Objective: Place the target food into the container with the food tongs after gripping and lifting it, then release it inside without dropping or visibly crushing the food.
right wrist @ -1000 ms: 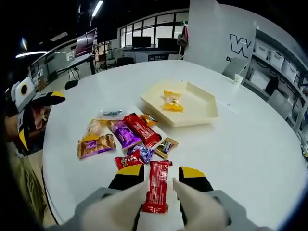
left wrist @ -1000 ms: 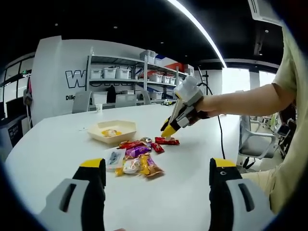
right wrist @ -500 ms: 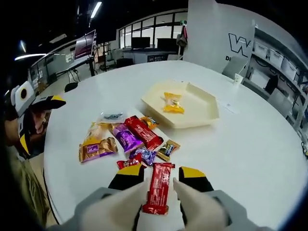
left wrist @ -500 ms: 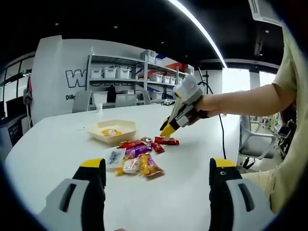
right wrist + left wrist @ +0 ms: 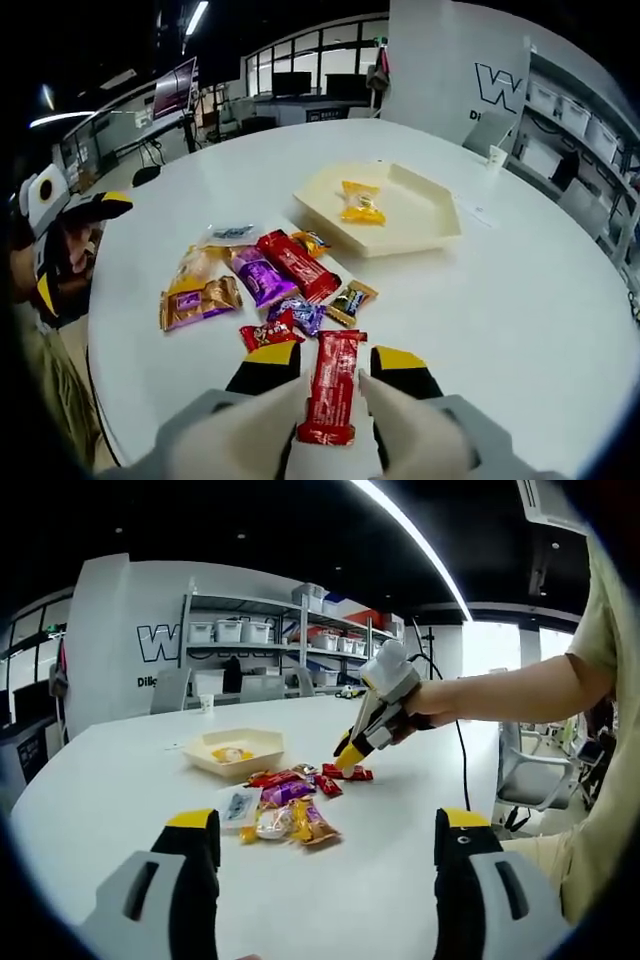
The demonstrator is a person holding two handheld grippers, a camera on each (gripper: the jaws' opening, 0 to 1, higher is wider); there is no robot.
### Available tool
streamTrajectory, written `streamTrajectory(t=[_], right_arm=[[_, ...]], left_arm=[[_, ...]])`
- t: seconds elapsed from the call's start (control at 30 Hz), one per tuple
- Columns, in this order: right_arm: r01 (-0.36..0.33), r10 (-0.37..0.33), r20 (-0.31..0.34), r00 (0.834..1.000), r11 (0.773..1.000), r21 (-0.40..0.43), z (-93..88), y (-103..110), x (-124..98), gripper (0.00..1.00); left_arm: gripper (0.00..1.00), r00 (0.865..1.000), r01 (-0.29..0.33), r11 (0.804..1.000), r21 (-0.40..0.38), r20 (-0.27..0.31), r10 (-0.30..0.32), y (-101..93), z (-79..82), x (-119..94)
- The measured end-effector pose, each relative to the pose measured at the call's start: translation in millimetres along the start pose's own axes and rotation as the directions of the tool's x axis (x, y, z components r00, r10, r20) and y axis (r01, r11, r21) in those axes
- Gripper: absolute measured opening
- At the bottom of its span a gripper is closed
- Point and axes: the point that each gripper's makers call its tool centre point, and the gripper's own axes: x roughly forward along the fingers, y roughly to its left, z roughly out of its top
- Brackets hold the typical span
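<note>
Since the earlier frames, the long red foil-wrapped candy bar is raised slightly off the round white table and is held clenched between the yellow-tipped jaws of the right gripper; in the right gripper view its wrapper runs lengthwise between the two jaws. In the left gripper view the same right gripper is seen gripped by a person's hand, tilted down toward the table with the red bar at its tips, though contact with the tabletop cannot be judged from that distance.

Just beyond the held bar lies a loose heap of wrapped sweets: a small red packet, a small blue-purple packet, a small brown-and-gold packet, a long red bar, a purple bar, a gold-and-purple packet, a pale orange packet and a clear packet with a blue print.

Farther back on the table stands the shallow cream hexagonal tray, well apart from the held bar, with one yellow-wrapped sweet lying inside it.

The left gripper is held open above the near table edge, its black, yellow-tipped jaws spread wide with nothing between them. Metal shelves with white bins stand against the far wall.
</note>
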Motion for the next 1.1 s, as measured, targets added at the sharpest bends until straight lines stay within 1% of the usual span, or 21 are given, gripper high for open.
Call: streamTrajectory(t=[0.33,0.47,0.8,1.1], right_arm=[[-0.007,0.007,-0.007,1.000,1.000,-0.004,-0.7,0.1,-0.5,0.21],[-0.003,0.003,-0.003,1.000,1.000,-0.008,2.8,-0.2,-3.0,0.21],[0.005,-0.004,0.022,1.000,1.000,-0.011,23.5,-1.3,-12.7,0.20],[0.009,-0.009,0.039,0.999,1.000,-0.017,50.6,-4.0,-16.8,0.21]], left_arm=[[0.86,1.000,-0.003,1.000,0.004,-0.004,0.003,1.8,0.3,-1.4],[0.86,1.000,0.000,1.000,0.007,-0.007,0.000,1.5,-0.2,-1.2],[0.86,1.000,0.006,1.000,0.014,-0.007,-0.006,0.4,1.2,-0.4],[0.86,1.000,-0.001,1.000,0.014,0.000,0.001,2.6,3.6,-0.7]])
